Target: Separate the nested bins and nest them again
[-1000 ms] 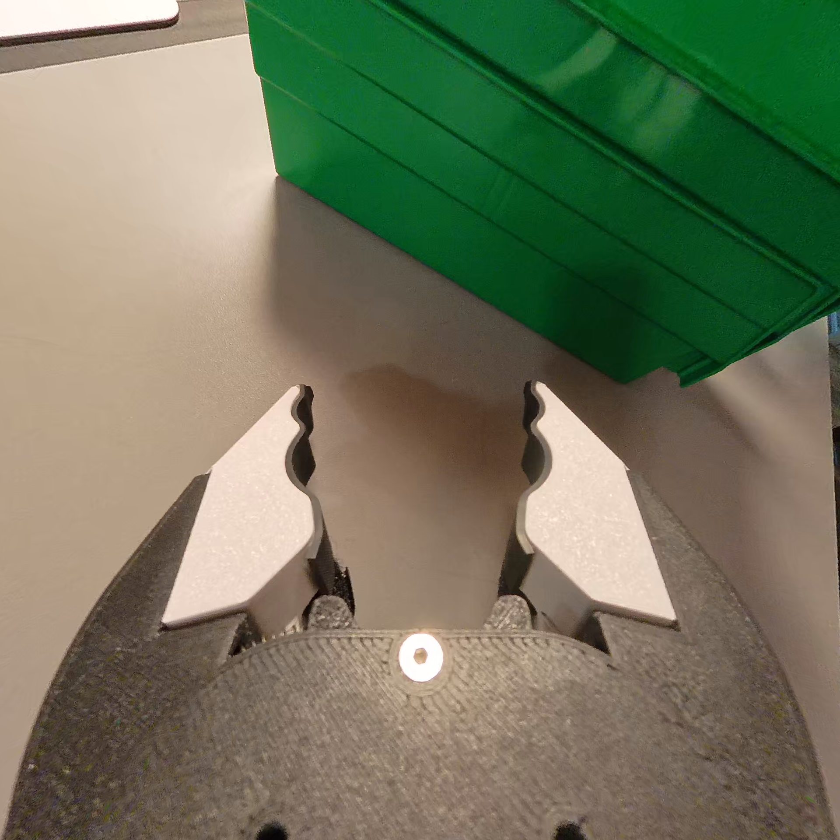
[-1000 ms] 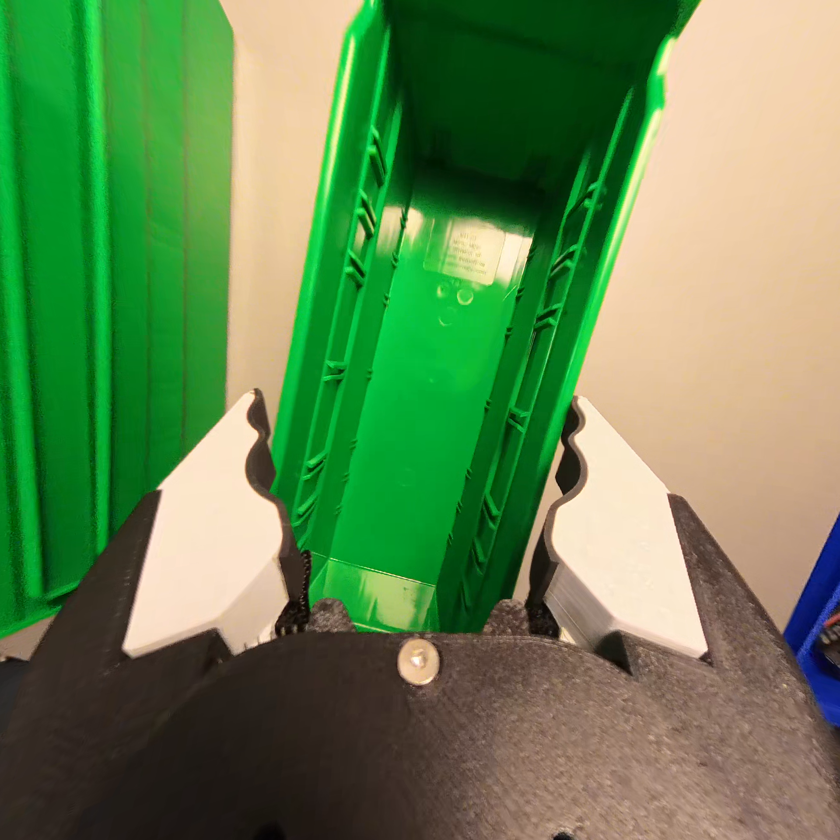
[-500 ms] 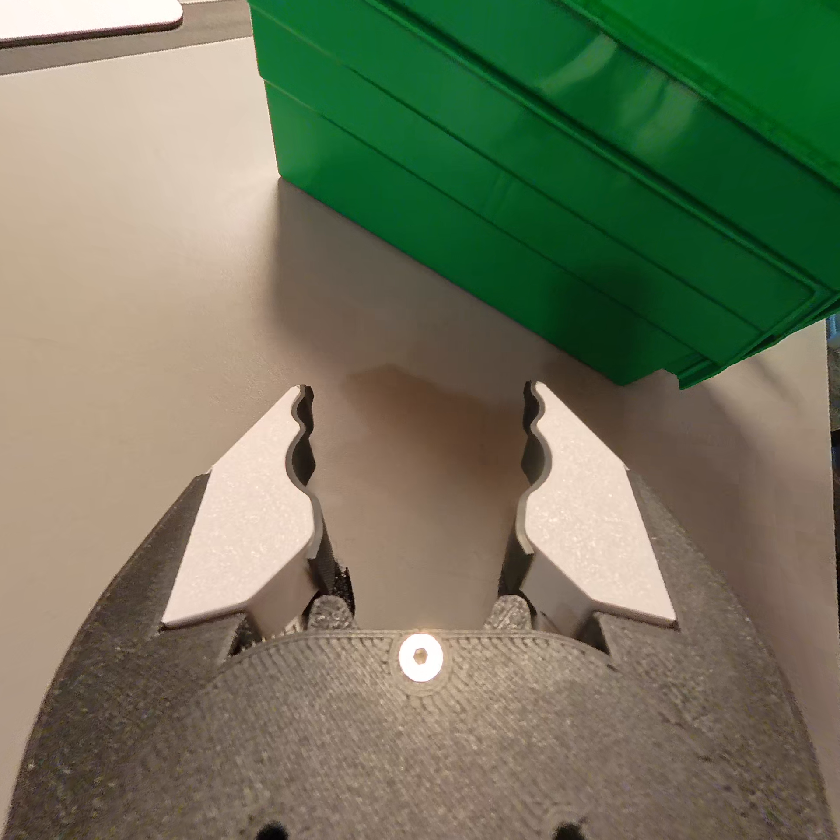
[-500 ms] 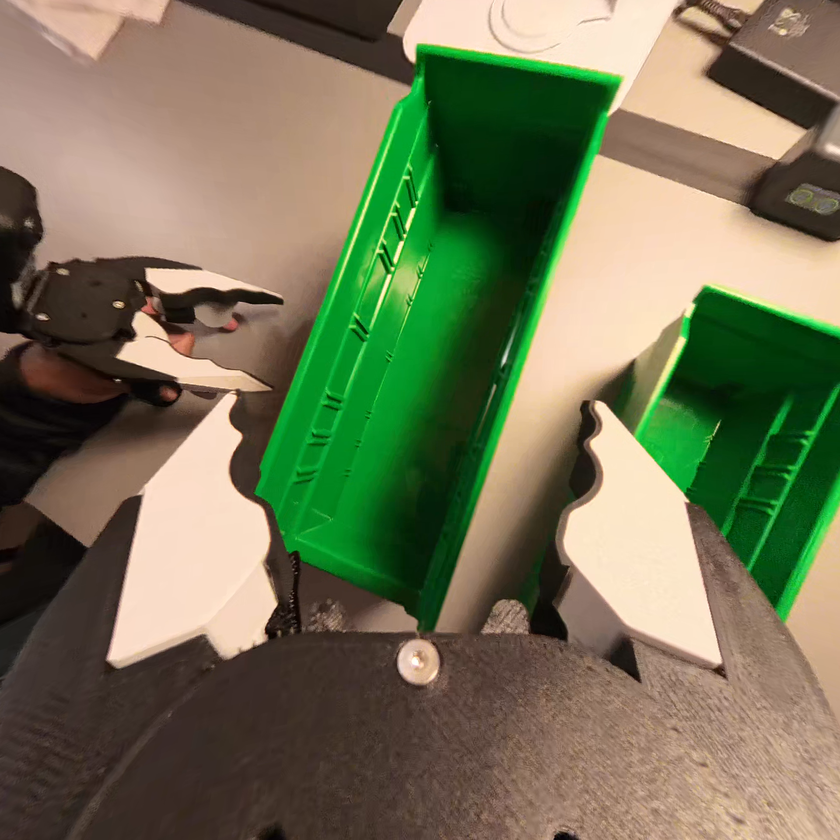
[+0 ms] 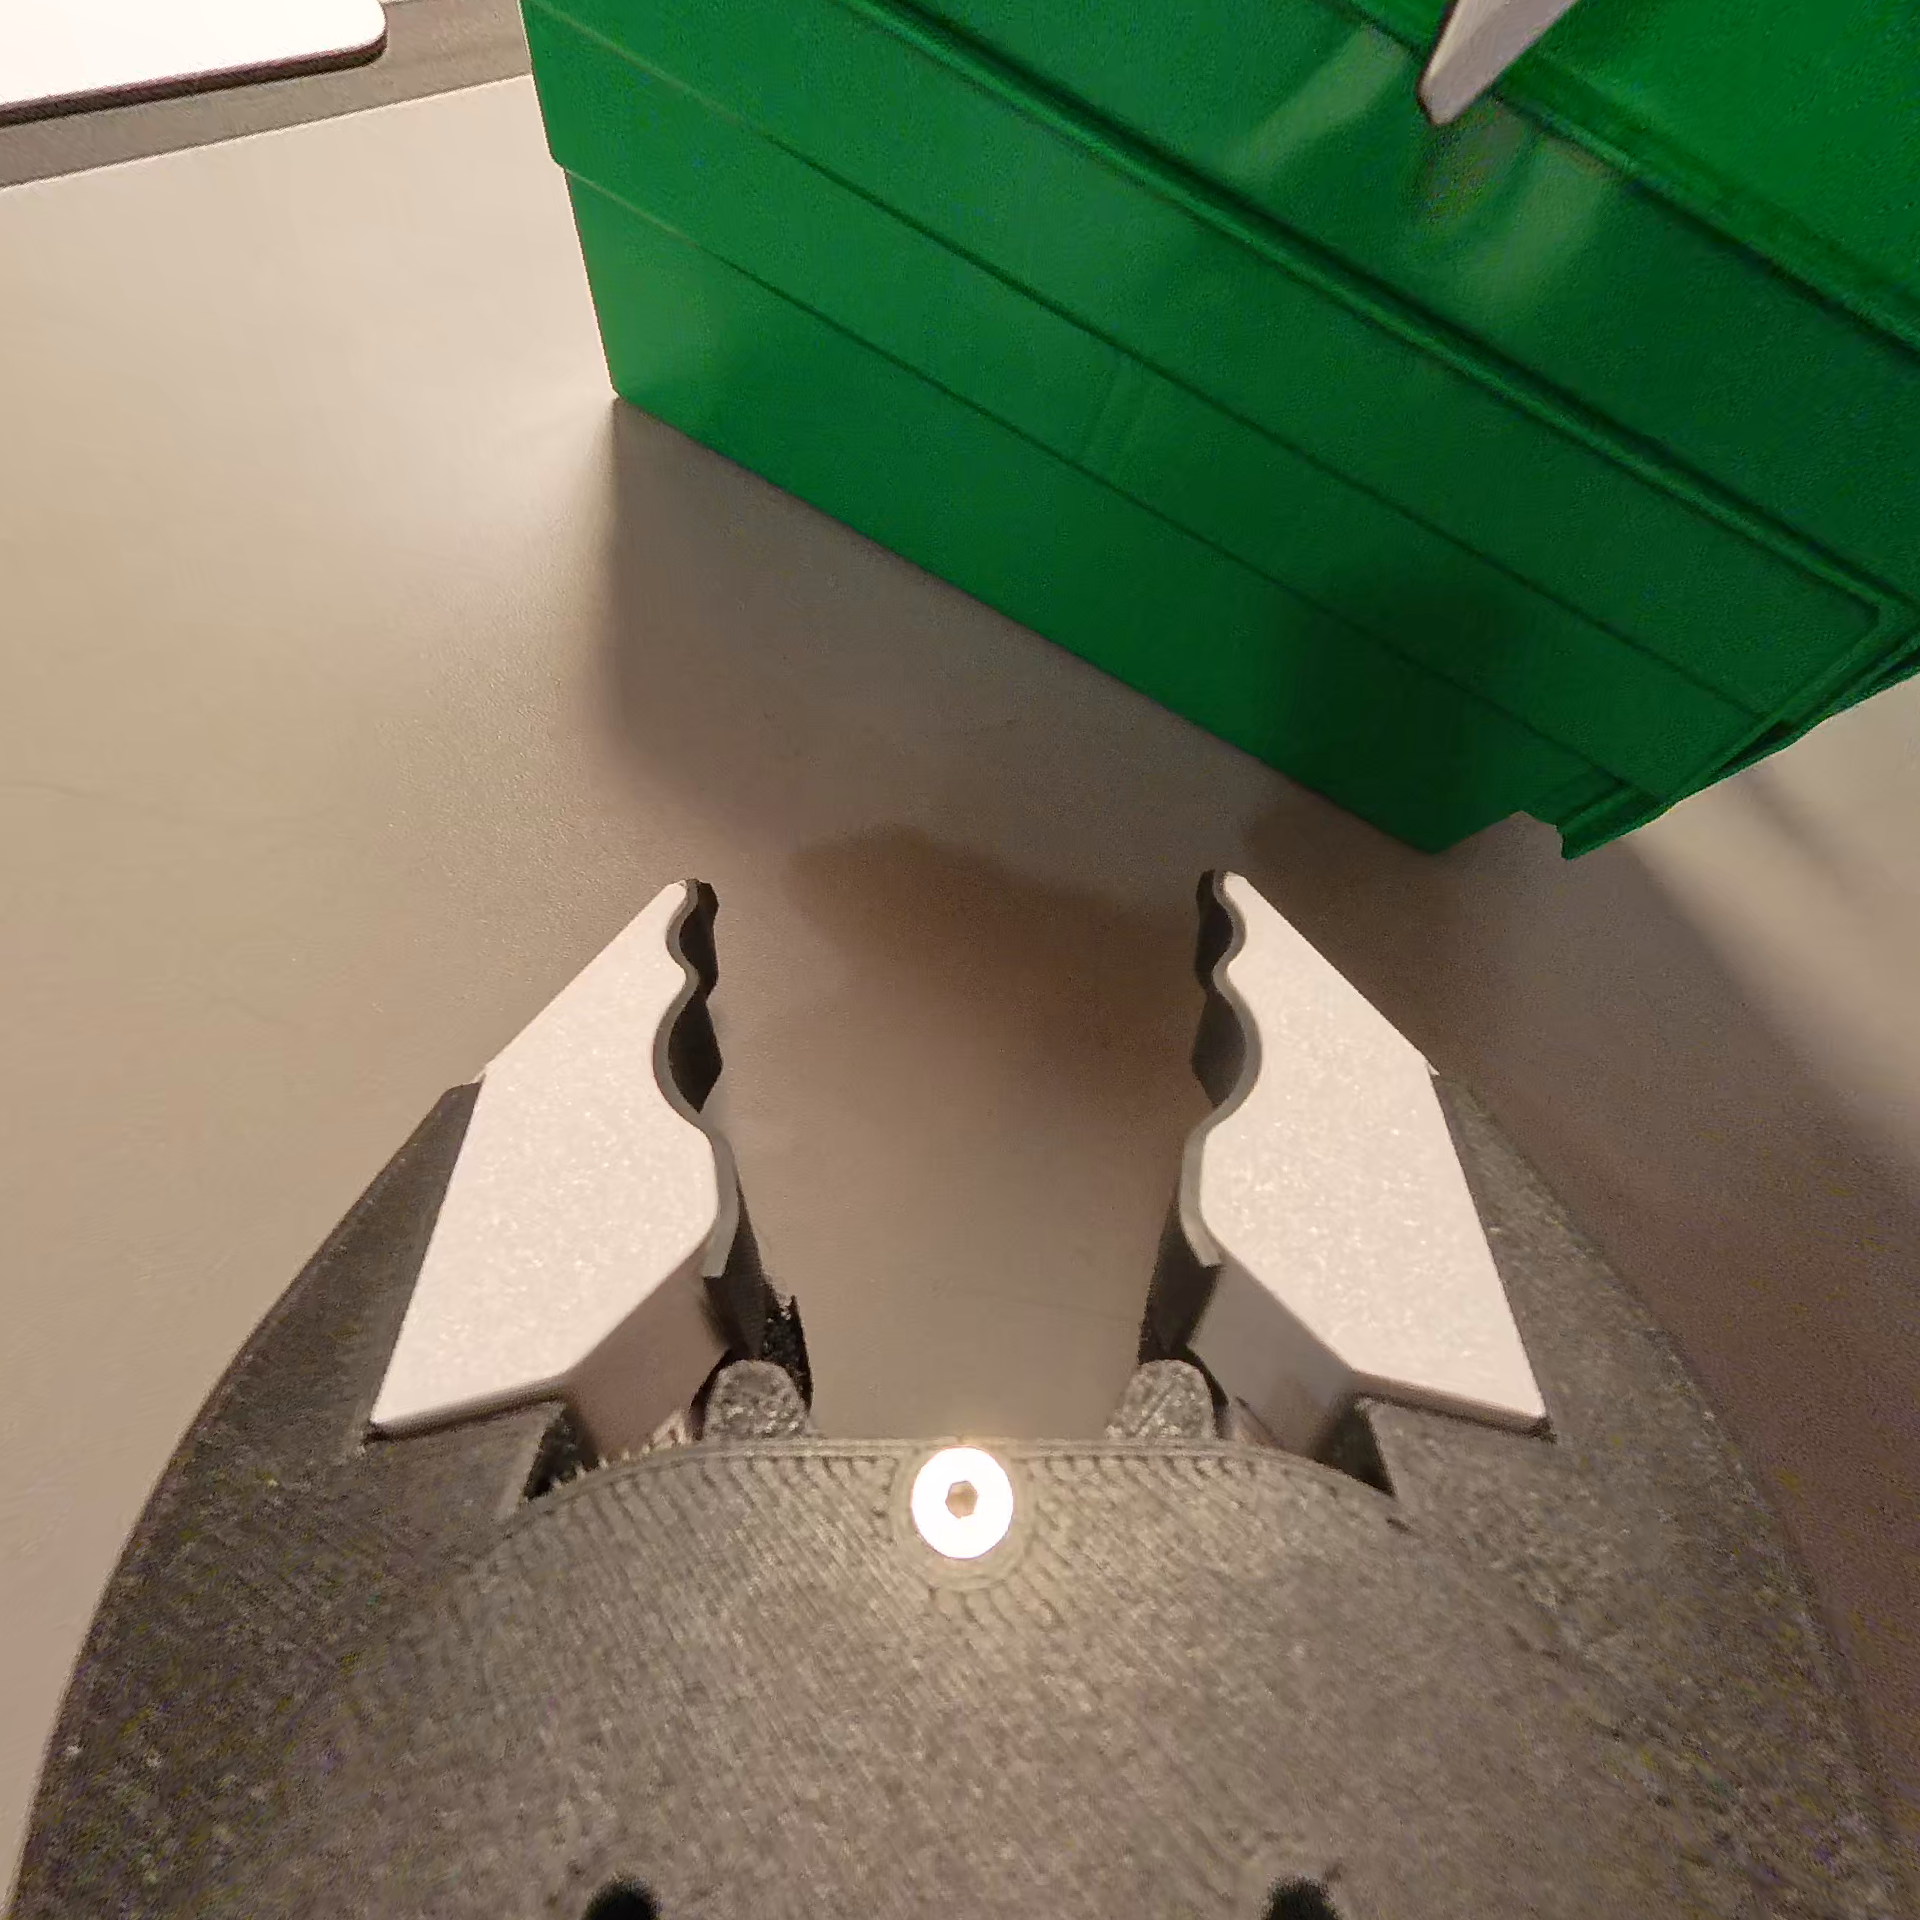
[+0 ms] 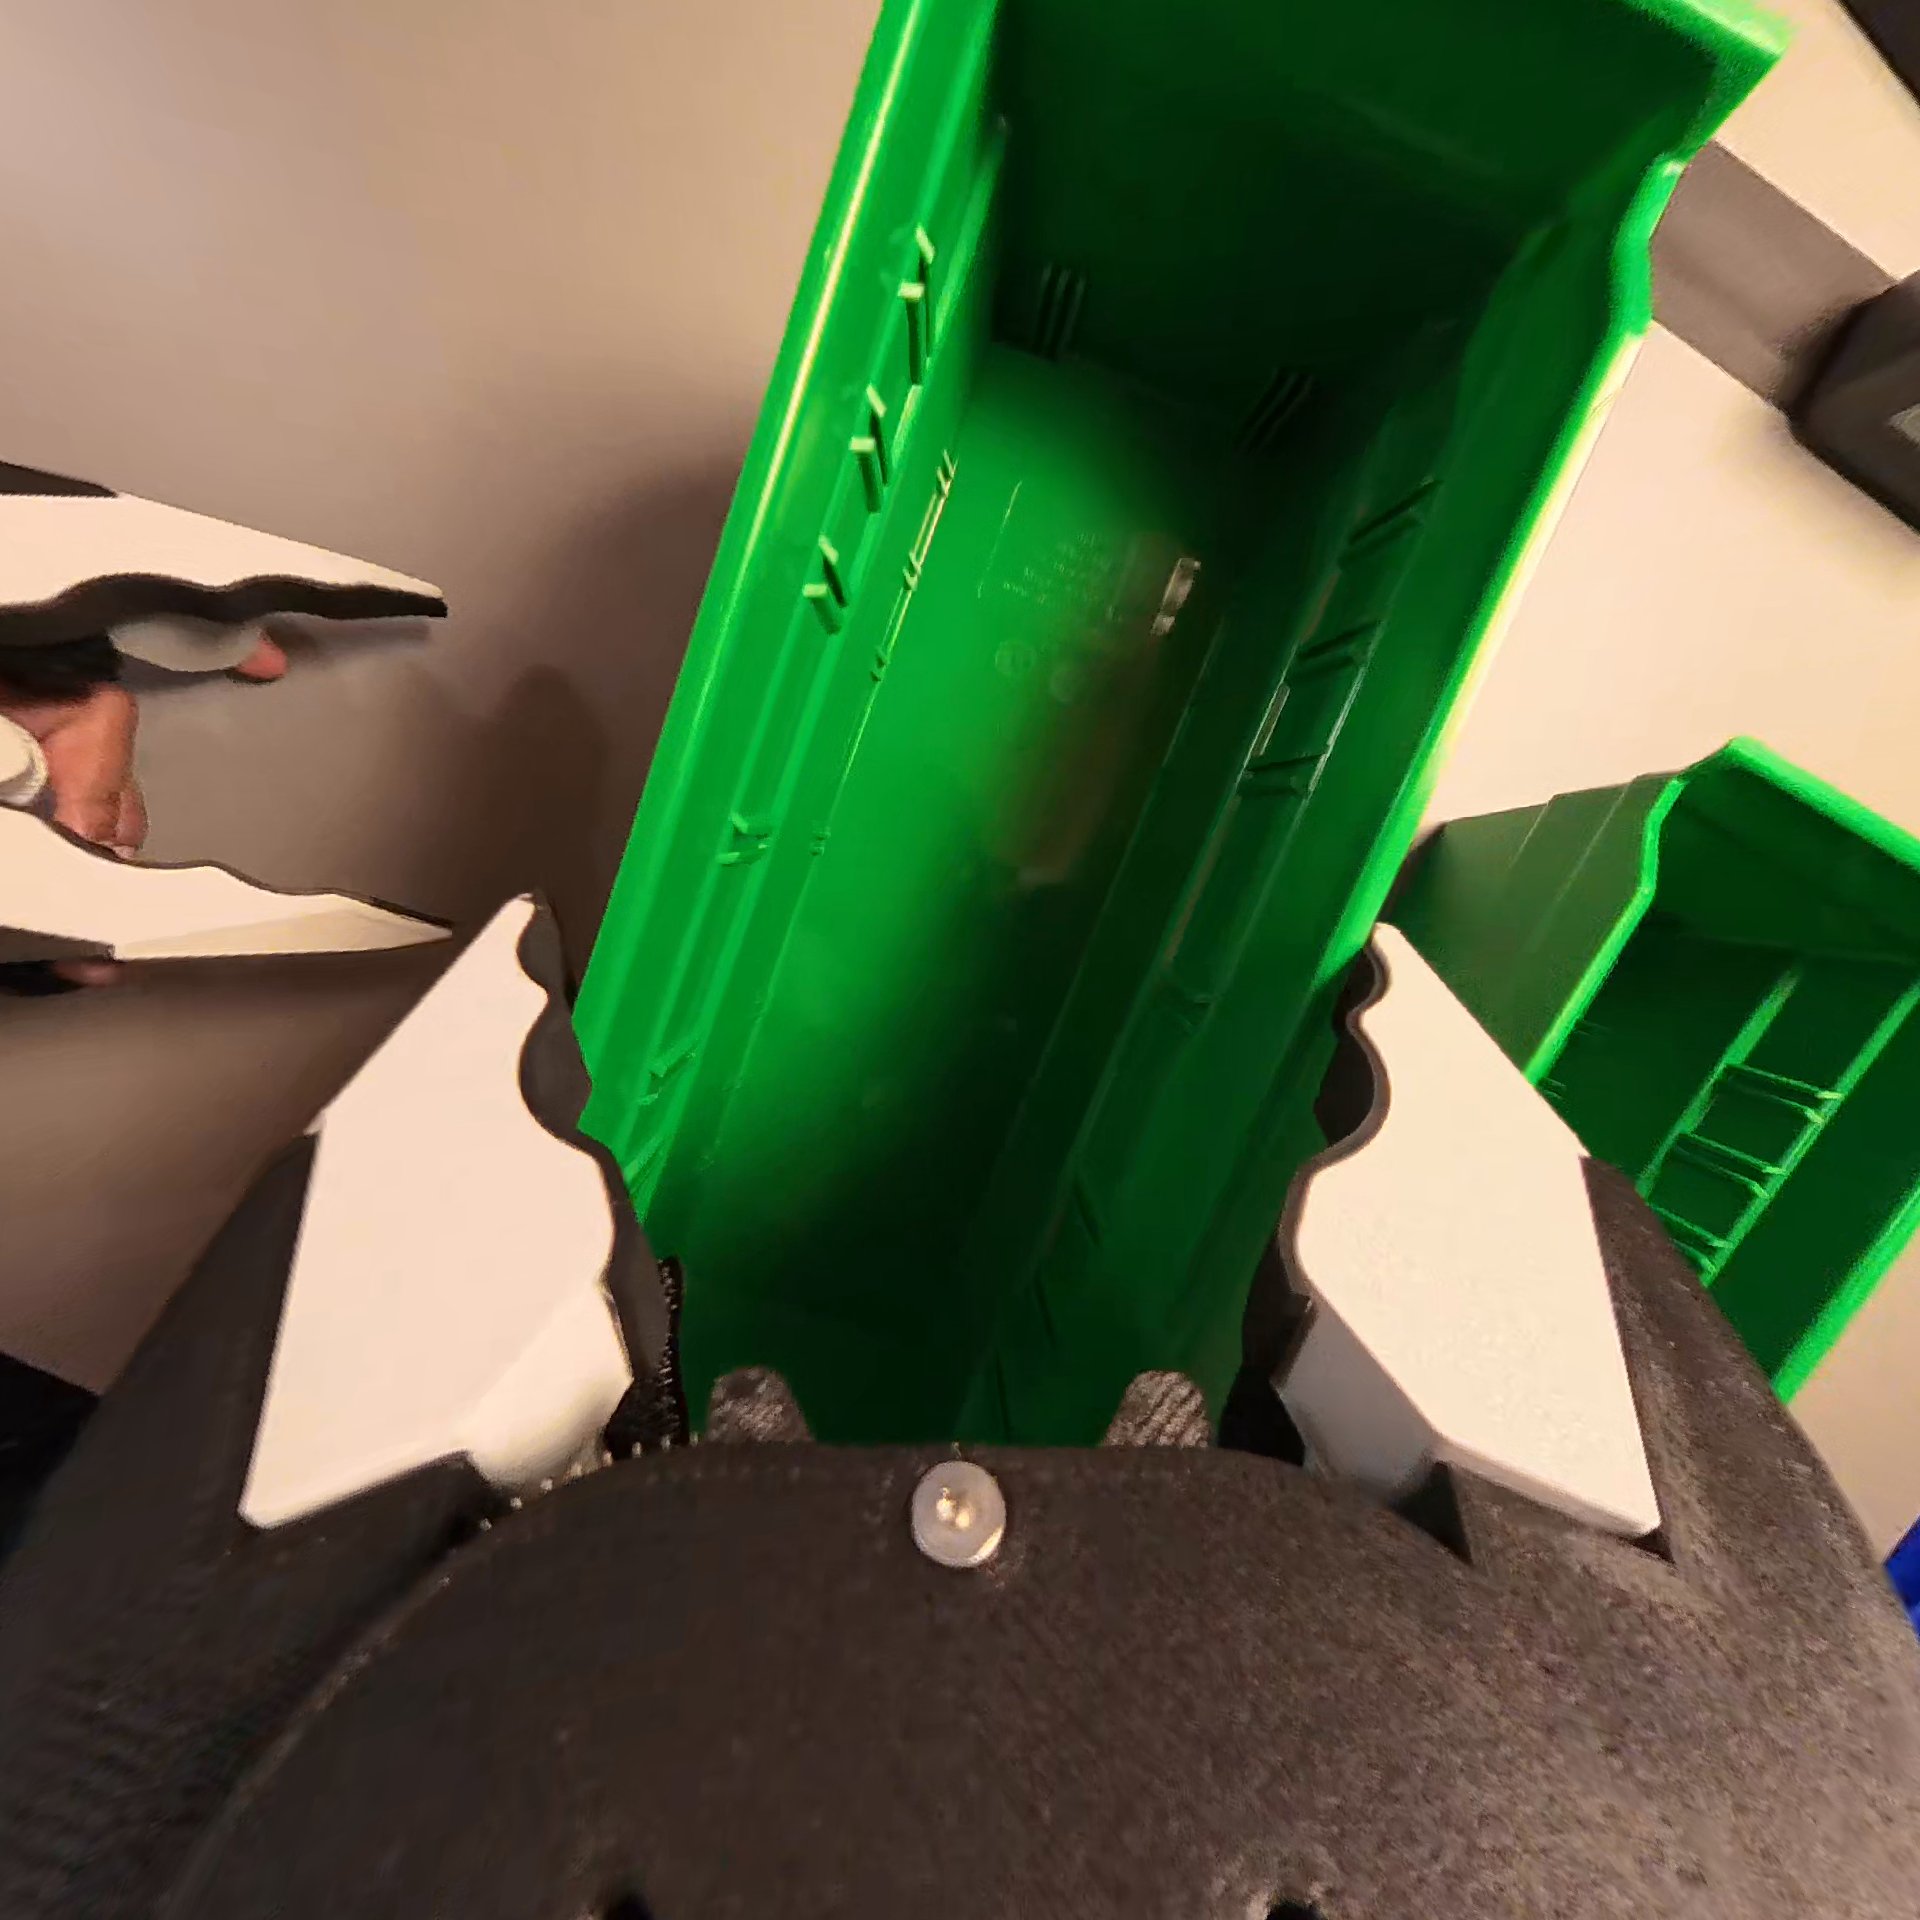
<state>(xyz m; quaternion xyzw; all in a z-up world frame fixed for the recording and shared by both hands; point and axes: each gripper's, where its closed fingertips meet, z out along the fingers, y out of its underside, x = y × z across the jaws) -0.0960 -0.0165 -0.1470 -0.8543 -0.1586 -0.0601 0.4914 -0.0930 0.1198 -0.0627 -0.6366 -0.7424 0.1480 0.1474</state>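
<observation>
A long green bin [image 6: 1091, 727] lies open-side up on the beige table [image 5: 312, 623]. My right gripper [image 6: 954, 920] is wide open and straddles its near end, one finger outside each long wall; I see no squeeze on the walls. A second green bin [image 6: 1714, 1039] stands apart to the right. My left gripper [image 5: 956, 883] is open and empty over bare table, just short of the long bin's stepped side wall [image 5: 1143, 364]. It also shows in the right wrist view [image 6: 445, 761], left of the bin. A right fingertip [image 5: 1455, 62] shows over the bin's rim.
A hand [image 6: 94, 758] holds the left gripper at the left edge. A dark device [image 6: 1860, 405] lies on the table behind the bins. A white pad [image 5: 156, 42] lies at the far left. Something blue [image 6: 1907, 1558] shows at the right edge.
My right gripper let go of the bin it had between its fingers, opened wider, swung left, and has now come down around the long bin's near end. The left gripper has not moved.
</observation>
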